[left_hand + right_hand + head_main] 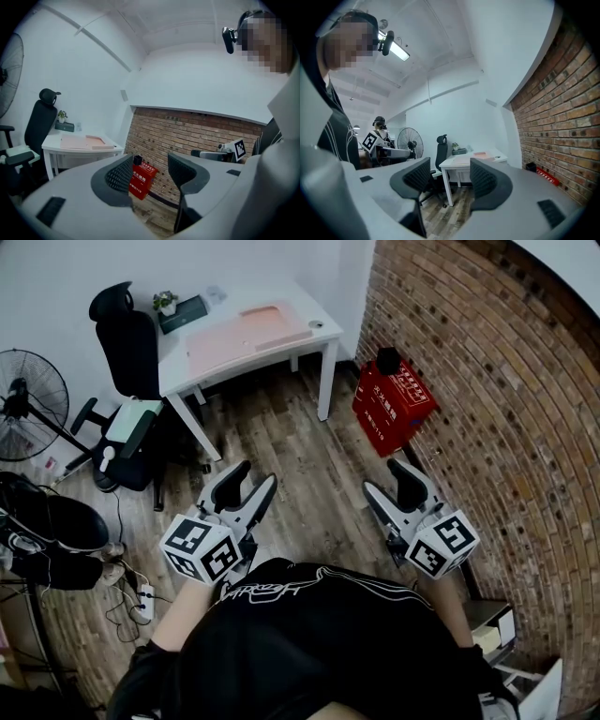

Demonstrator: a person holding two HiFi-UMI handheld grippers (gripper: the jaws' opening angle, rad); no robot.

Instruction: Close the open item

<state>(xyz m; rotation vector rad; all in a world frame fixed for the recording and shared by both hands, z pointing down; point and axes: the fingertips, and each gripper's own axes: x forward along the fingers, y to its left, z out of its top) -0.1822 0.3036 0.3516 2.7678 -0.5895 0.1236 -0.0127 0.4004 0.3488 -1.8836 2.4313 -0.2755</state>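
The open item is a flat pink box (246, 334) lying with its lid folded back on the white desk (319, 341) at the far side of the room. It also shows in the left gripper view as the pink box (86, 141) and in the right gripper view as the pink box (480, 155). My left gripper (251, 479) and right gripper (386, 479) hover side by side over the wooden floor, well short of the desk. The left gripper (149, 161) is open with nothing between its jaws. The right gripper (450, 164) is open and empty too.
A black office chair (131, 362) stands at the desk's left end, with a floor fan (28, 404) further left. A red box (394, 409) leans against the brick wall (506, 427) on the right. A small plant (166, 302) and a dark box sit on the desk's back corner.
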